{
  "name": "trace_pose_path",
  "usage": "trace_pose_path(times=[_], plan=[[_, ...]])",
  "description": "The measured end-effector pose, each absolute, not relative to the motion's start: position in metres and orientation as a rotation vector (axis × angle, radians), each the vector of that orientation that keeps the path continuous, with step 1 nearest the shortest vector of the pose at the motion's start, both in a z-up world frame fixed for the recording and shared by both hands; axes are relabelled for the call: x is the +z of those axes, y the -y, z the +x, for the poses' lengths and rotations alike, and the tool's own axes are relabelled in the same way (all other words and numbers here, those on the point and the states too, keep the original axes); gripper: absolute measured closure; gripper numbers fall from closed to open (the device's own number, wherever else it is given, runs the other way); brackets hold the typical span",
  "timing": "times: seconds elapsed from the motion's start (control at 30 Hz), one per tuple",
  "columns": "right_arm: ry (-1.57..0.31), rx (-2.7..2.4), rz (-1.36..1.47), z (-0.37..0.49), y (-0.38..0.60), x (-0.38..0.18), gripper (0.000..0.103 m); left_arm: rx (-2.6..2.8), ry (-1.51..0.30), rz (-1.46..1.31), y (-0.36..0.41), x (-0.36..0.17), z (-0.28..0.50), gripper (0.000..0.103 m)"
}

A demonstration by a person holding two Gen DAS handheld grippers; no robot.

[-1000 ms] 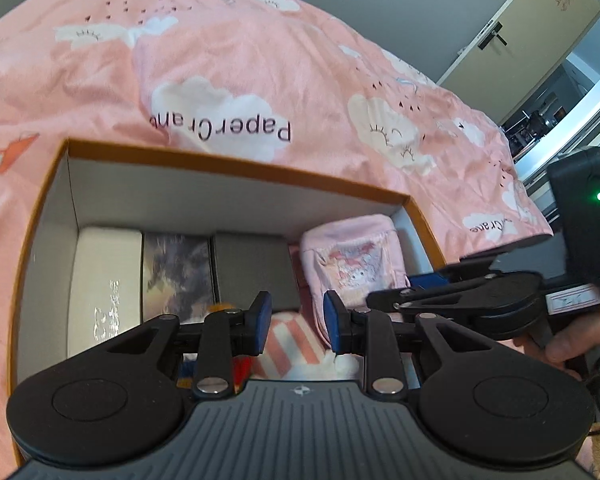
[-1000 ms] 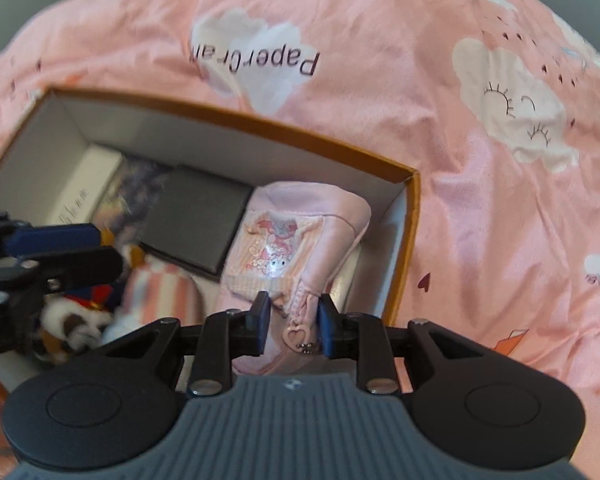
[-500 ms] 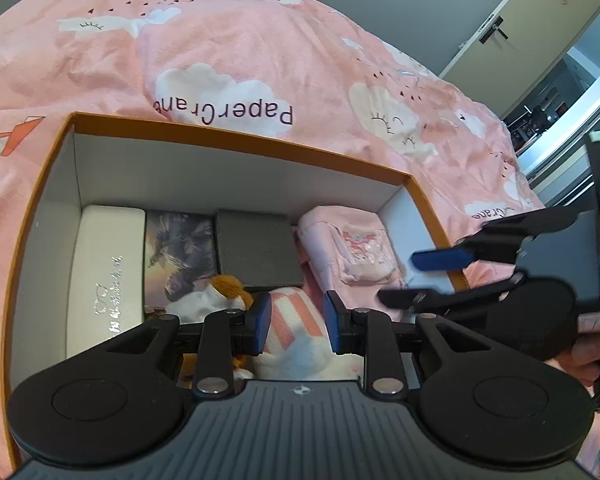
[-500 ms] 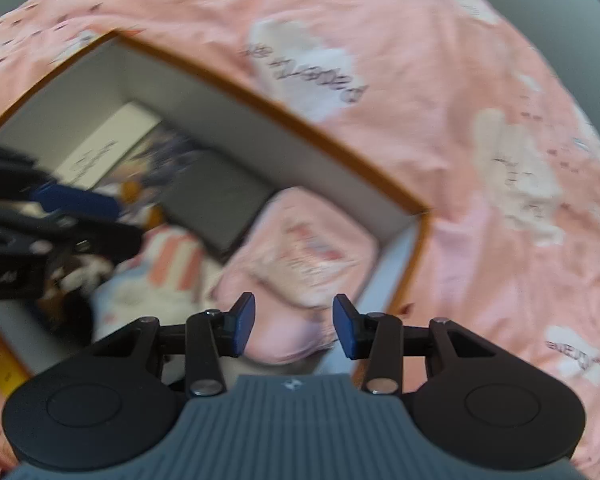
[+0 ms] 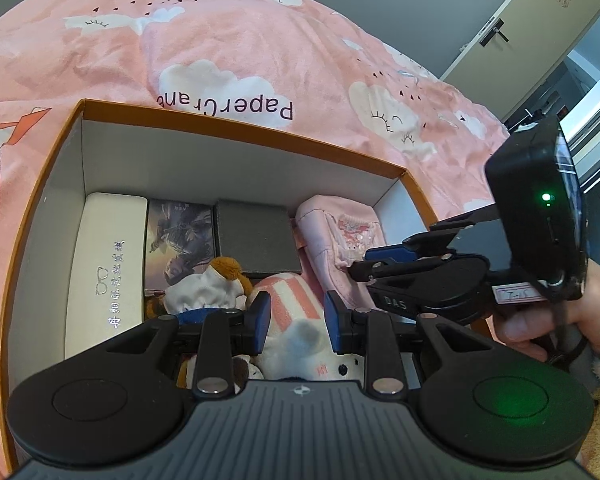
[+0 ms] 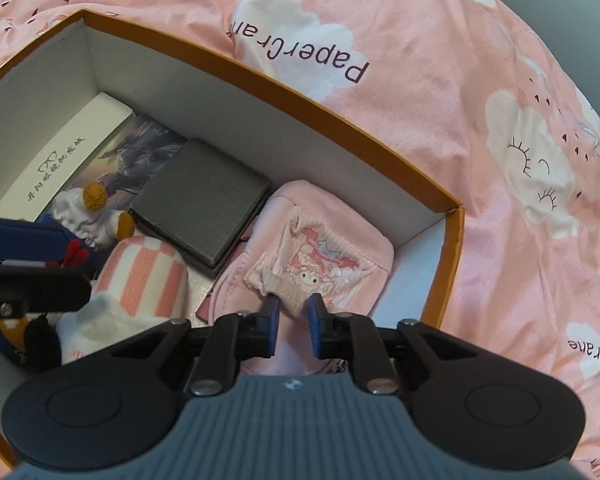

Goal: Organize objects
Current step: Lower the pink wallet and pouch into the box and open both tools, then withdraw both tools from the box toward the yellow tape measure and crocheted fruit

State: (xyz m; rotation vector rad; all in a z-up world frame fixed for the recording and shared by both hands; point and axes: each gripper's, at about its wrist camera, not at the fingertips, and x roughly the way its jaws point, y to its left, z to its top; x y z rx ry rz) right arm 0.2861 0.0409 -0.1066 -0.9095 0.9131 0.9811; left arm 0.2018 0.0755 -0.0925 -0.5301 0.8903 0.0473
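Pink cloud-print bedspread (image 6: pixel 440 92) everywhere, and my orange-rimmed box (image 6: pixel 300 92) is sitting right on it, already pretty full. Along its far wall, left to right: white glasses case (image 5: pixel 108 260), a picture card (image 5: pixel 178 236), a dark grey pad (image 5: pixel 256 236), and then the pink pouch (image 6: pixel 320 248) tucked into the right end. Two plushies fill the near side — a striped pink-and-white one (image 6: pixel 144 276) and a little white one with orange fluffy bits (image 6: pixel 88 208).

I reckon I'm at the tidying stage with the pouch. My right gripper (image 6: pixel 292 312) is pinched nearly shut on a fold of its fabric at the near edge, just below the cartoon print. My left gripper (image 5: pixel 294 320) hovers over the striped plushie with a smallish gap between the pads — can't tell if they're actually touching it.

Next move, I'd guess: tug or press the pouch flat against the box wall without dragging the grey pad beside it, then let go cleanly.
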Motion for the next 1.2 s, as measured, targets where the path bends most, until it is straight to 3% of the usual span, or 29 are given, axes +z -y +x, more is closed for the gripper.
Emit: trace_pose_path(times=[0.3,0.4,0.63,0.77,0.93,1.0,1.2], plan=[[-0.853,0.991,-0.818,0.265,-0.011,-0.066,0.084,0.043,-0.823,-0.509,-0.068,-0.071,0.183,0.071],[-0.808,1.007,-0.733,0.247,0.007,-0.048,0.072,0.046,-0.796,-0.492,-0.064,-0.060,0.173,0.071],[-0.716,1.010,-0.517,0.208,0.049,-0.020,0.068,0.033,-0.758,-0.397,-0.050,-0.031,0.149,0.071],[-0.671,1.034,-0.379,0.188,0.073,-0.006,0.060,0.036,-0.741,-0.324,-0.040,-0.017,0.128,0.071],[-0.612,1.074,-0.314,0.152,0.095,-0.009,0.056,0.048,-0.717,-0.229,-0.029,-0.010,0.095,0.071],[-0.589,1.084,-0.266,0.140,0.105,-0.014,0.046,0.062,-0.721,-0.218,-0.028,-0.013,0.081,0.071],[-0.677,1.085,-0.238,0.115,0.113,-0.038,0.046,0.067,-0.778,-0.268,-0.033,-0.033,0.048,0.071]])
